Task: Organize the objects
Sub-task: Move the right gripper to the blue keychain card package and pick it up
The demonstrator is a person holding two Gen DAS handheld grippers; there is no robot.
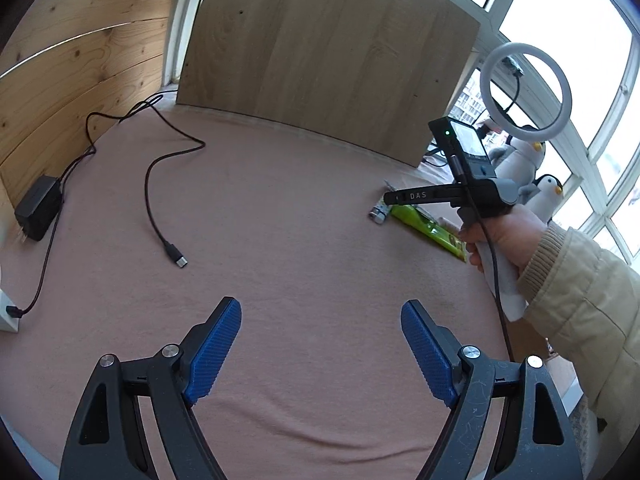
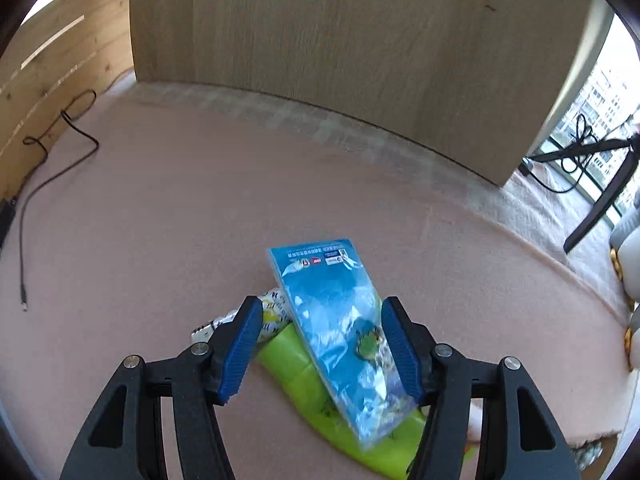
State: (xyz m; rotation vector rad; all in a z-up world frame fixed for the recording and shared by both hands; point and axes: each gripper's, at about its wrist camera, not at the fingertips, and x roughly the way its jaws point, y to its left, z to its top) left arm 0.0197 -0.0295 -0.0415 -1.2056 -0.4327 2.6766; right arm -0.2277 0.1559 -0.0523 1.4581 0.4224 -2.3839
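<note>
Right gripper (image 2: 318, 340), jaws spread, straddled the blue packet (image 2: 340, 328); I judged its long axis ran straight ahead, left gripper (image 1: 321, 344) far off.

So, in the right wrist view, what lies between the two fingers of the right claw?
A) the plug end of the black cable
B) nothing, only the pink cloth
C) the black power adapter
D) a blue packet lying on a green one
D: the blue packet lies tilted across the green packet between the open fingers of the right claw; the black cable is far off to the side.
</note>
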